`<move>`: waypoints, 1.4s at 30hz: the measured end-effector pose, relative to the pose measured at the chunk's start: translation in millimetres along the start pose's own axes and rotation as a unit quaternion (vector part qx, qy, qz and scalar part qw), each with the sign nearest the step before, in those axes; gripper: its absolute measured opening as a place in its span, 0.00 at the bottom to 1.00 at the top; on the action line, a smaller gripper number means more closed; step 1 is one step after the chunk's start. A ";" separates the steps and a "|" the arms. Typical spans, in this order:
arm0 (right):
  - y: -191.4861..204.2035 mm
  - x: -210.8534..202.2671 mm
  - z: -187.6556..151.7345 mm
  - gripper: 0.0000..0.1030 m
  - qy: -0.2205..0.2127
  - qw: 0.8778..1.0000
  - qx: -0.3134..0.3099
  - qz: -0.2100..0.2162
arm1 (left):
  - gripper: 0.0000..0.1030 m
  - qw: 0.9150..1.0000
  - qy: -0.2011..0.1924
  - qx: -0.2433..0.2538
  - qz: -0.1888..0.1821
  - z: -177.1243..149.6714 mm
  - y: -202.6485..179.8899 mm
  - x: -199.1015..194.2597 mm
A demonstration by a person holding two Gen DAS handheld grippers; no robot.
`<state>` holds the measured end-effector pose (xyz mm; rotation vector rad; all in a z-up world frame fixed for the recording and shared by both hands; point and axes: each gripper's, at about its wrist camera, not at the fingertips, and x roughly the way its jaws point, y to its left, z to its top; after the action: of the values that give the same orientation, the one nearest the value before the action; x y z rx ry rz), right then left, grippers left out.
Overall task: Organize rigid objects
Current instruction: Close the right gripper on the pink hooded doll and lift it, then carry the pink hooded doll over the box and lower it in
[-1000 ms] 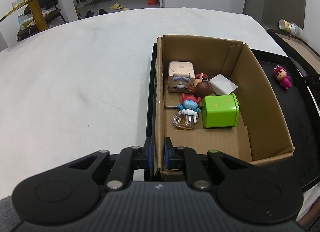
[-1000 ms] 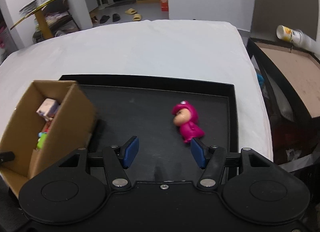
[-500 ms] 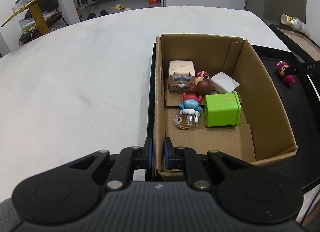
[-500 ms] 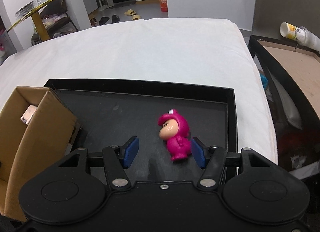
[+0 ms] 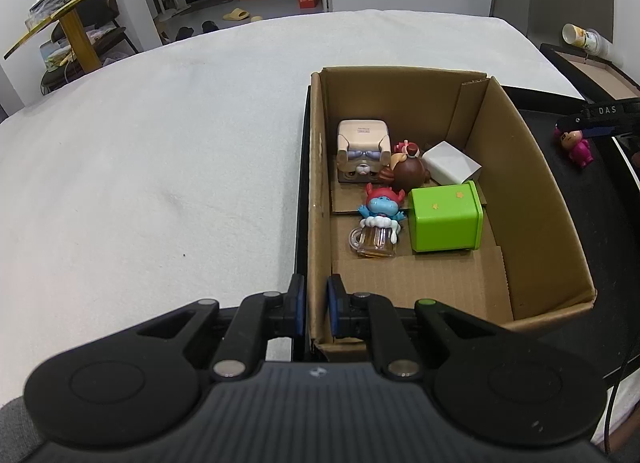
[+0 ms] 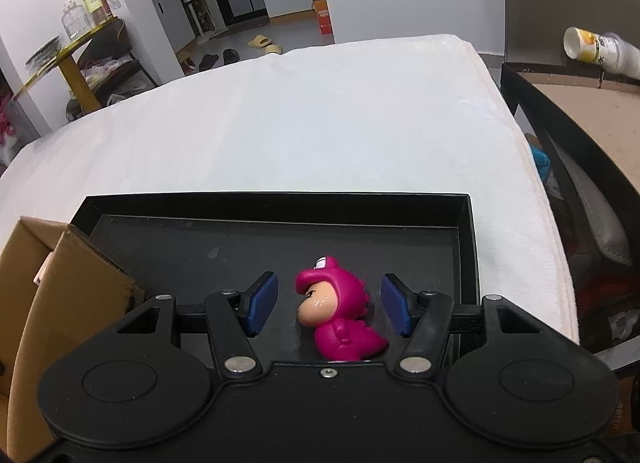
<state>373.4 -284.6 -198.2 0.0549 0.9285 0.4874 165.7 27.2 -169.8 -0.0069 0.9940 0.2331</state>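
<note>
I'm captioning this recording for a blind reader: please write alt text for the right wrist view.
A pink toy figure lies on a black tray, between the open blue pads of the right hand-held gripper, which do not touch it. A cardboard box stands at the left, on a white-covered table.

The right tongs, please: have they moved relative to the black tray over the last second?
Yes. The right tongs advanced over the black tray and now straddle the pink figurine, pads not touching.

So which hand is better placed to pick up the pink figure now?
Right. The right gripper has open jaws on both sides of the pink figure on the black tray. The left gripper is shut on the cardboard box wall.
</note>
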 end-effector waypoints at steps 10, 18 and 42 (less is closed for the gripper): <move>-16.5 13.7 -1.1 0.55 0.018 0.997 0.071 0.040 | 0.11 1.000 0.000 0.000 0.002 0.0 -0.1 -0.6; -22.1 10.2 -5.6 0.41 0.045 0.992 0.101 0.059 | 0.11 1.000 0.000 -0.001 0.002 -0.4 0.4 -0.7; 30.7 -52.9 -8.3 0.40 0.041 0.993 0.092 0.067 | 0.11 1.000 -0.003 -0.013 -0.014 -2.2 6.9 -2.5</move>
<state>328.8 -281.1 -155.6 0.2667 1.0535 0.5306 161.2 33.2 -168.3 -0.0437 0.9839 0.2210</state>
